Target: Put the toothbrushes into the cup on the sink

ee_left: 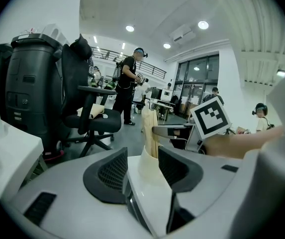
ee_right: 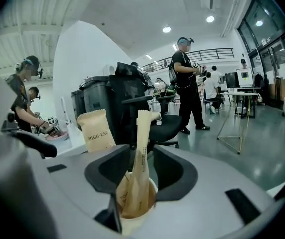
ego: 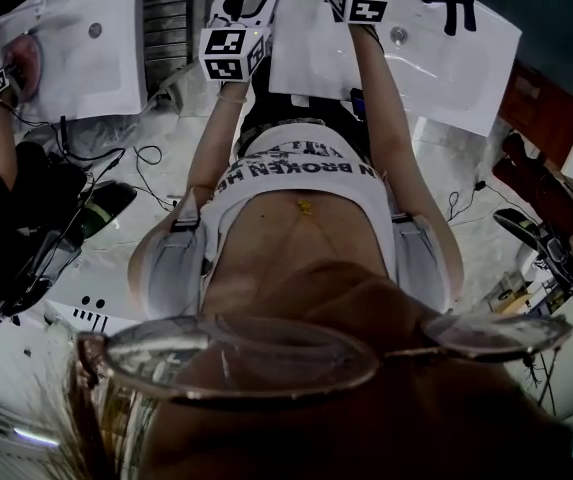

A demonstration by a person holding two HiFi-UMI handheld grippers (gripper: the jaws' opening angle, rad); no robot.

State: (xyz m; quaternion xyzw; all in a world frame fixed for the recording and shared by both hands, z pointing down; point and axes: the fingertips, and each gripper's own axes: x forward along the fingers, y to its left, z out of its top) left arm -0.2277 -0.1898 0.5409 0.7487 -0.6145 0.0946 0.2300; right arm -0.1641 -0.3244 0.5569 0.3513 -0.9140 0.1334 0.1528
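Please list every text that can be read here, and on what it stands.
"HIGH-EN", cut off: paper packet.
"BROKEN HE", partial: the person's shirt.
Print on the toothbrush wrapper in the cup: too small to read.
Marker cubes: square patterns, no words.

Both arms reach forward, the left arm (ego: 216, 138) and right arm (ego: 386, 98) nearly straight and close together. The left gripper (ee_left: 143, 164) has its jaws clamped on the wall of a cup (ee_left: 148, 177). The right gripper (ee_right: 142, 169) holds its jaws wide apart, with a wrapped toothbrush (ee_right: 142, 133) standing loose between them.
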